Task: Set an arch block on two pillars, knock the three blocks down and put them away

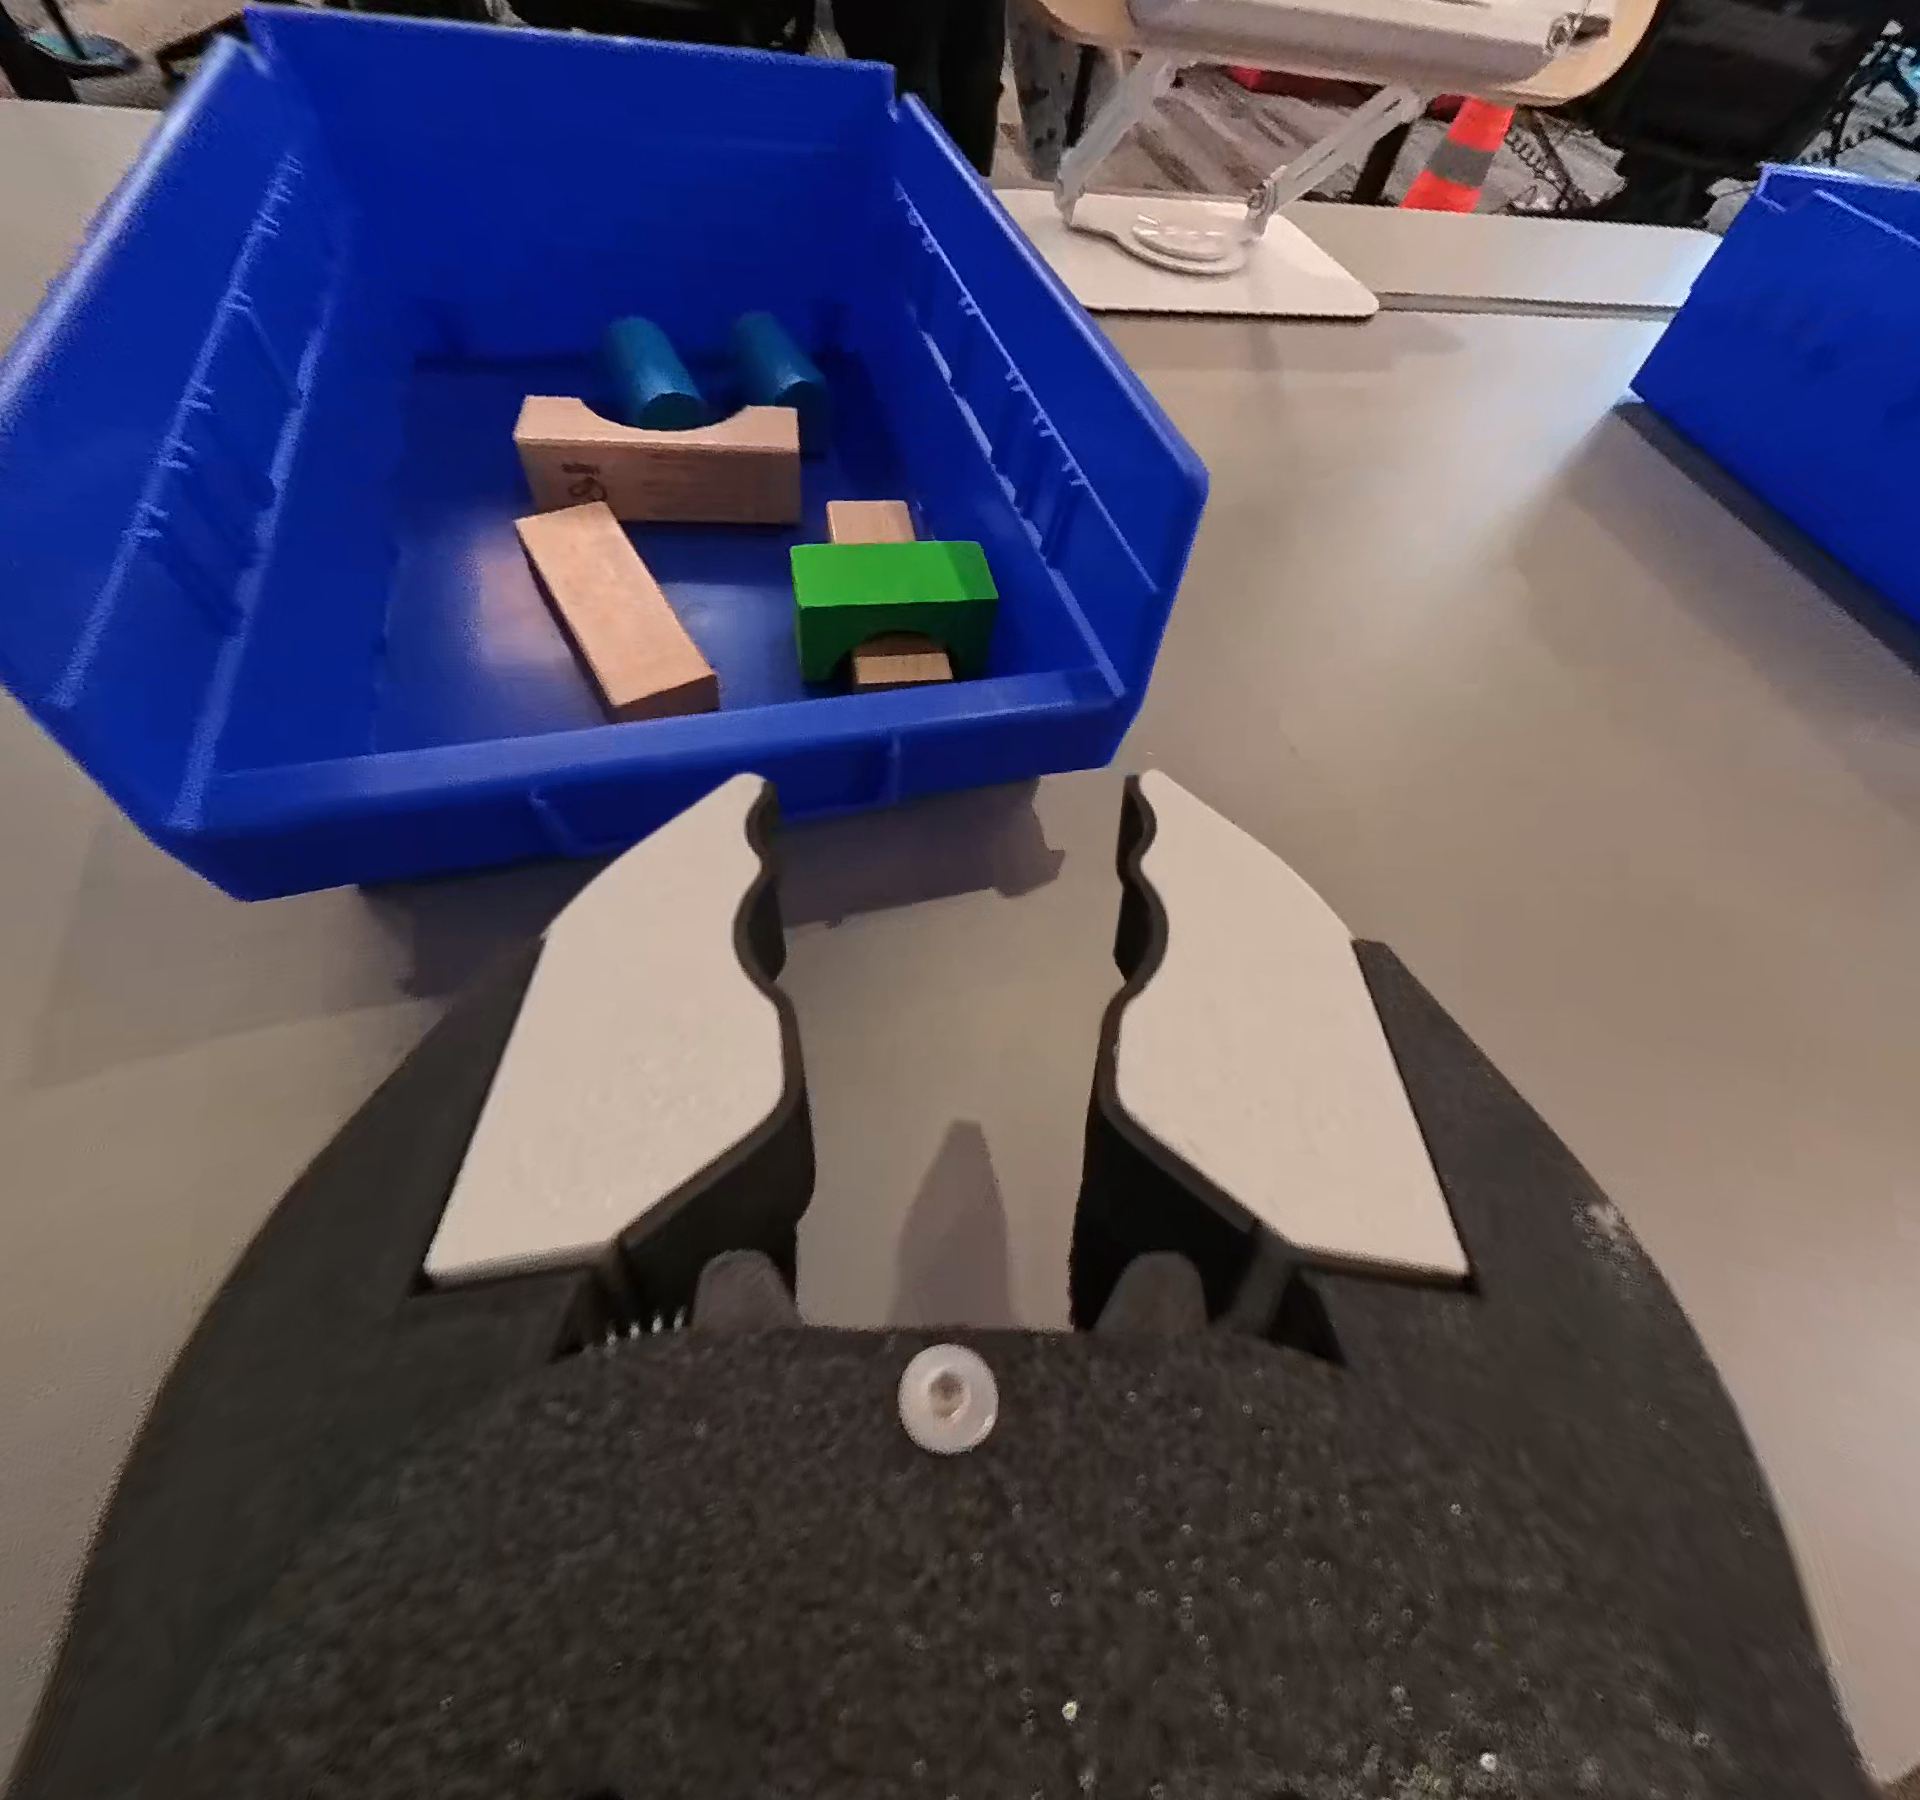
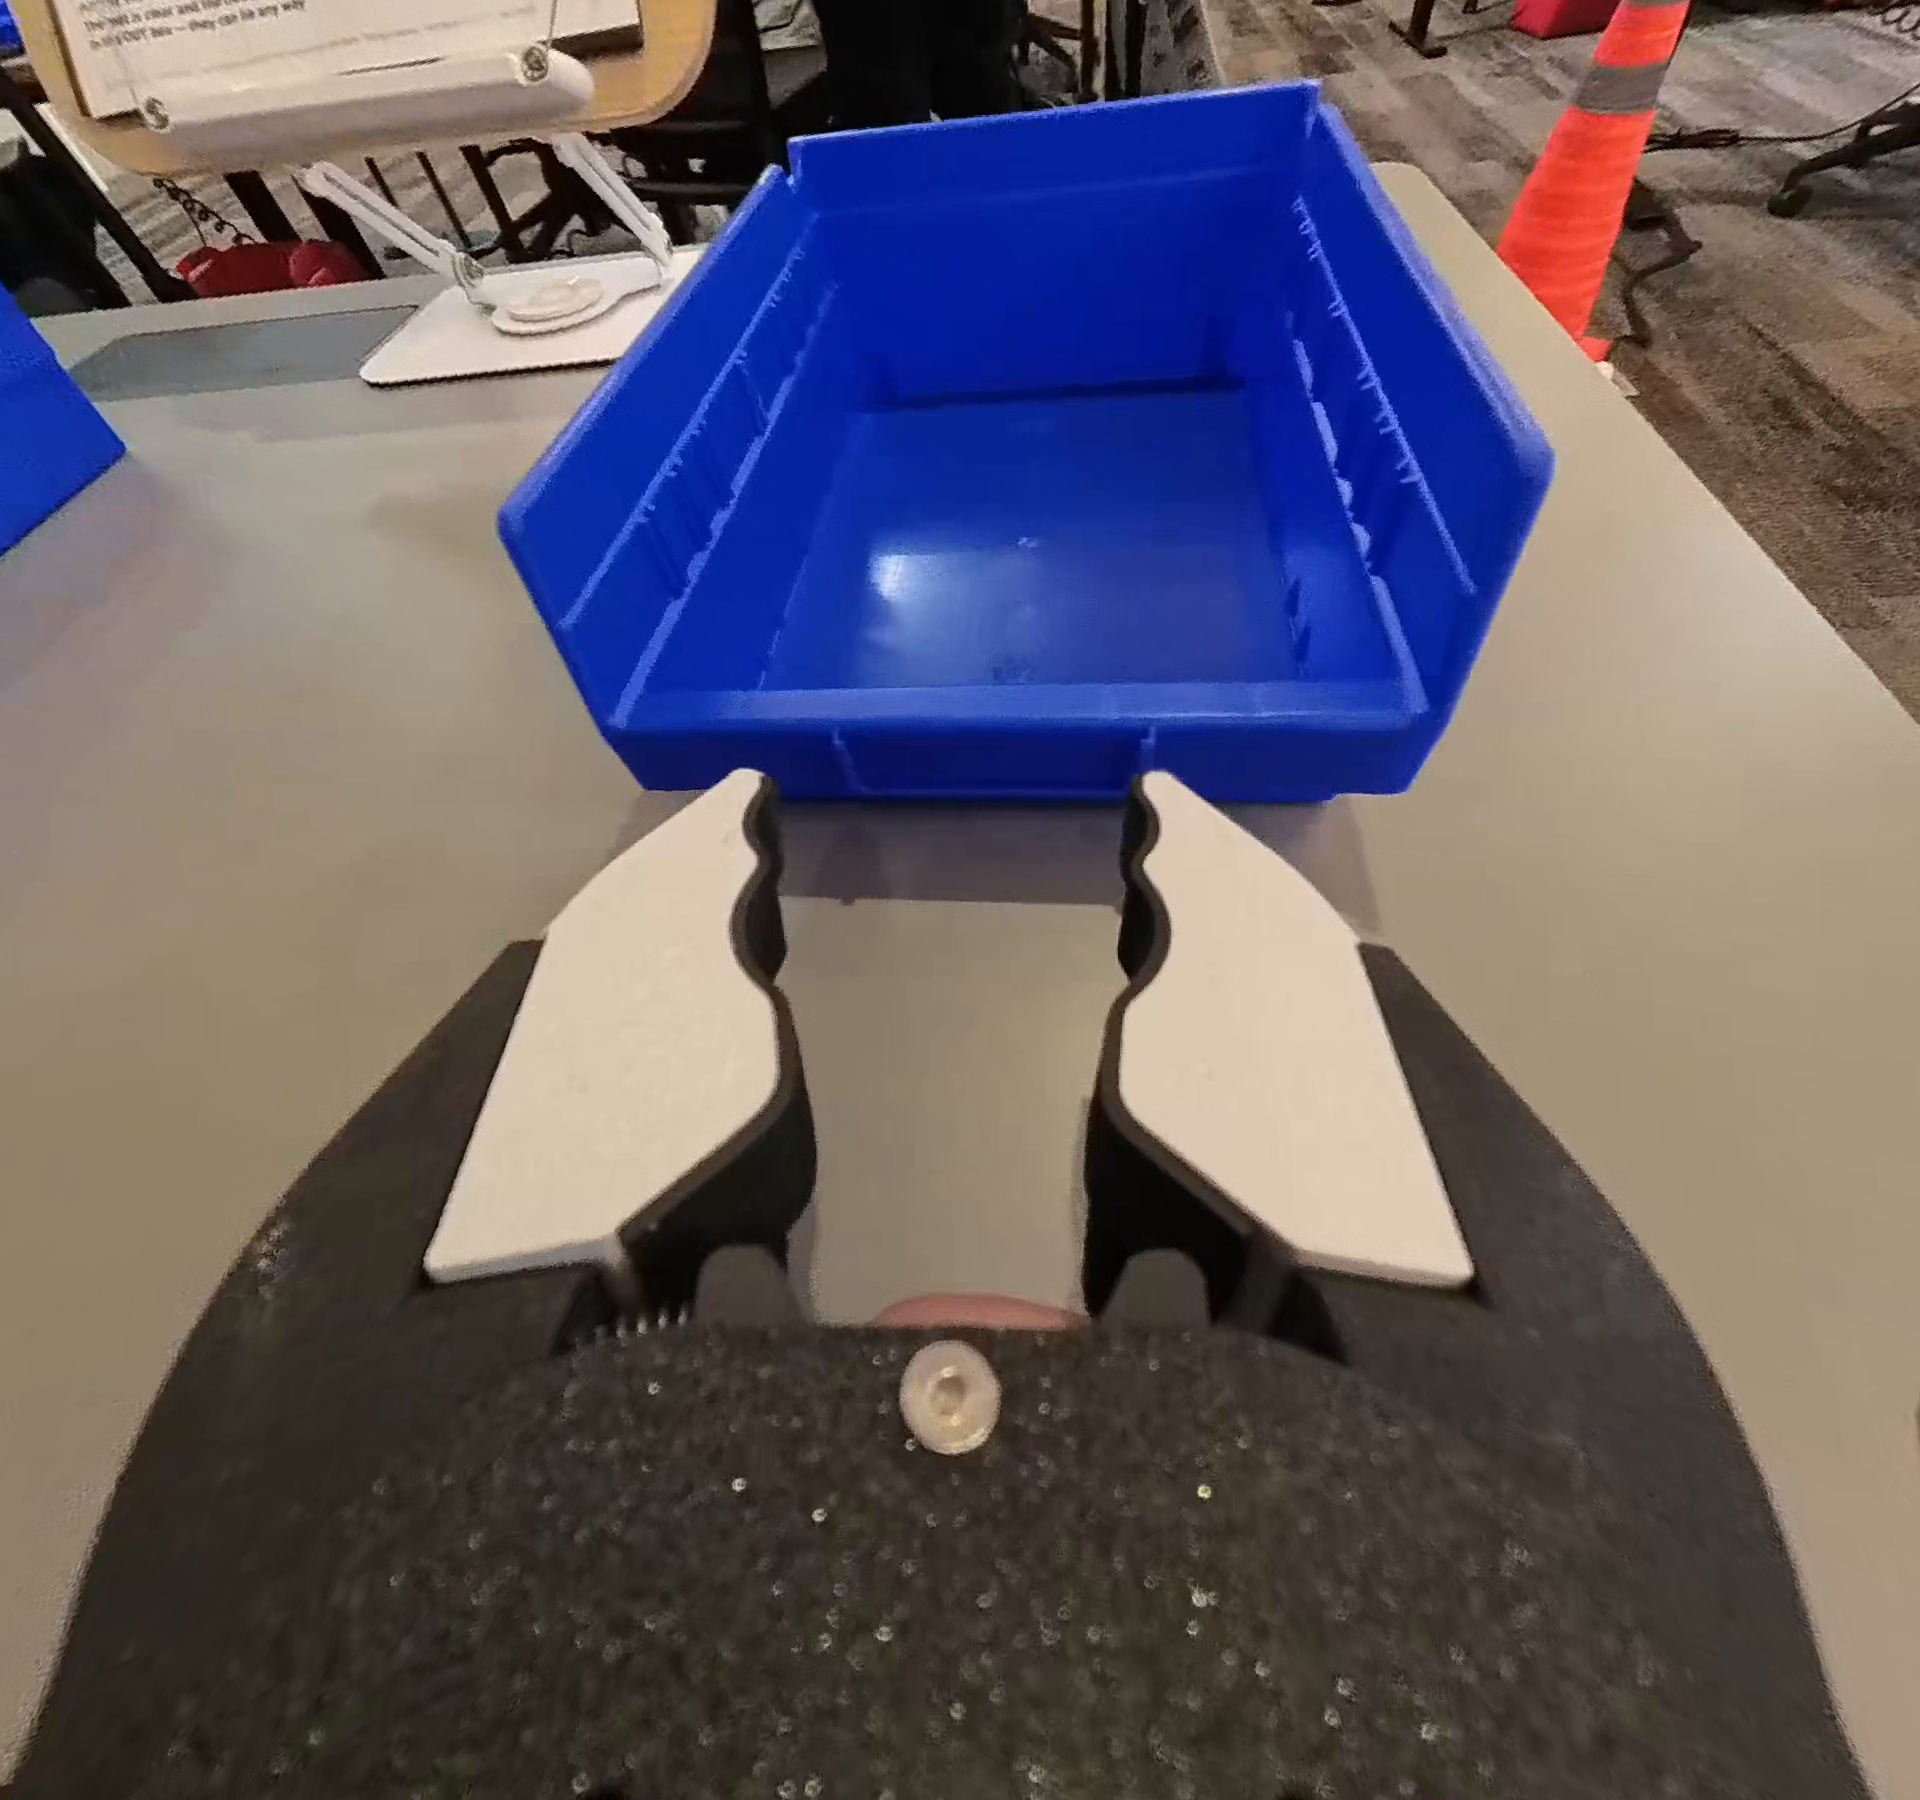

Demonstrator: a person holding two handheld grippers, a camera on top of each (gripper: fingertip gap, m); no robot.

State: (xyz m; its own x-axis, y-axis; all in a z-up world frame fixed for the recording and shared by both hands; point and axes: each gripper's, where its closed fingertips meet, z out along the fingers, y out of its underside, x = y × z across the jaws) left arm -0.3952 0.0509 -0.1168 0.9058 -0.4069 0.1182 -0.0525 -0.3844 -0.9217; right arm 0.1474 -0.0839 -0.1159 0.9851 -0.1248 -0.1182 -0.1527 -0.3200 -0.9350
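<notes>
While nothing is yet gripped, each view runs as follows
Left wrist view: the left claw [image 1: 948, 800] hangs wide and empty over the grey worktop [image 1: 1455, 711], just short of the blue bin [image 1: 623, 794]
Blocks: a green arch block [image 1: 891, 597] straddles a small wooden block [image 1: 871, 521] near the bin's front wall; a wooden arch block [image 1: 661, 470], a wooden plank [image 1: 615, 609] and two blue cylinders [image 1: 652, 370] lie behind
Right wrist view: the right claw [image 2: 948, 800] is also wide and empty, facing a second blue bin [image 2: 1039, 711] with nothing in it
Risk: reaching for the green arch could drag the block under it, or catch the front wall and shove the bin
Risk: round cylinders may roll off as pillars
</notes>
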